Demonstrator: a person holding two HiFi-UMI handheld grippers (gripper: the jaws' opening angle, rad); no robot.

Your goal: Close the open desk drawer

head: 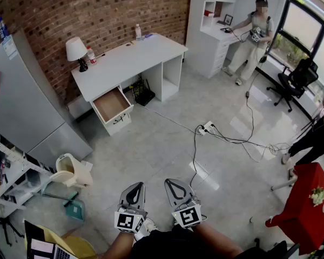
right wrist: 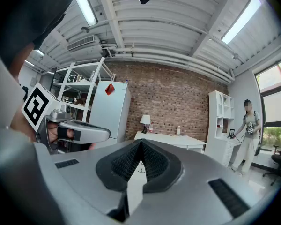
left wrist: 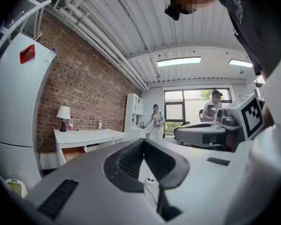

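the grey tiled floor (head: pixel 151 150) takes up most of the head view, and a wide stretch of it lies between the person and the furniture. against the far brick wall (head: pixel 97 9) stands a grey fridge (head: pixel 27 101) at the left, and just right of it is the white worktop (head: pixel 129 58) with a lamp (head: pixel 75 49) at its left end. the drawer (head: pixel 112 104) hangs under the left part of that worktop. it is pulled well out toward the near side, its wooden bottom bare as far as can be told. a power strip (head: pixel 207 127) with trailing cables (head: pixel 232 140) lies on the floor right of the line to the drawer.

the left tongs (head: pixel 135 190) and the right tongs (head: pixel 174 186) are held side by side at the near edge, pointing level toward the worktop. each pair is pressed together at the tips with nothing between them, and both are well apart from the drawer.

the step in hand looks like the approach, and the closing itself has not begun. the next move calls for walking across to the far left, keeping clear of the cables, then lowering one pair of tongs to the drawer front. closed tips should do for pushing. the push needs to go square into the front, toward the wall, so the drawer slides straight in.
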